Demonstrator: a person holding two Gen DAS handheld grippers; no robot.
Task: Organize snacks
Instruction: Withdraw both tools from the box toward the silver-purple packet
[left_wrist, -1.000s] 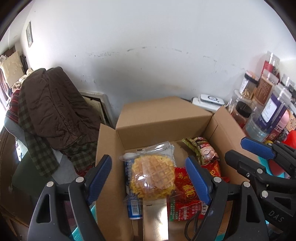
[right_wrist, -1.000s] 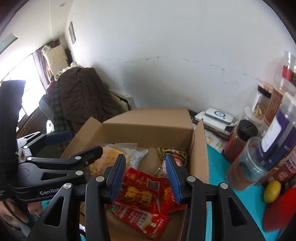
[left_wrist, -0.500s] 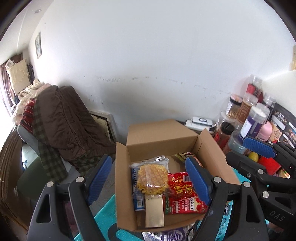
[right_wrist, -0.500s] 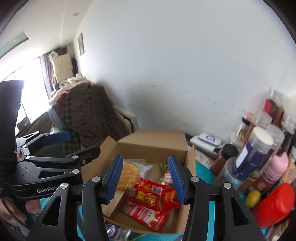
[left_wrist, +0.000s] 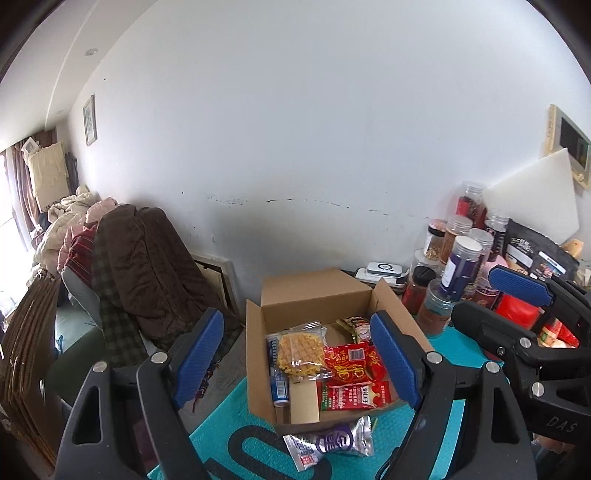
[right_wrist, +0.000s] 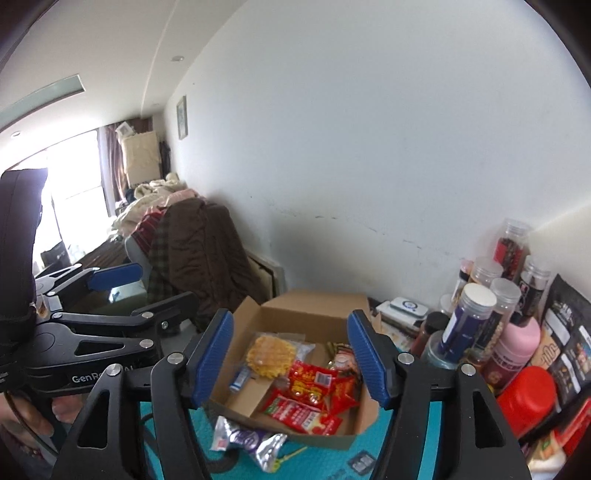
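White wall behind; on your teal bench (left_wrist: 436, 424) one open cardboard box (left_wrist: 258, 354) holds one waffle packet (left_wrist: 297, 352), several red packets (left_wrist: 349, 365) with unreadable print, and one blue-labelled packet (left_wrist: 277, 382). One silver-purple packet (left_wrist: 332, 441) lies on the mat touching the box front, below and between your left gripper's (left_wrist: 295, 358) spread, empty fingers. Your right gripper (right_wrist: 291, 362), likewise open and empty, hovers over the box; bodies read "GenRo…" and "DAS".

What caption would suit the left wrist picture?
Open left claw above a cardboard box of snacks; silver packet outside it.
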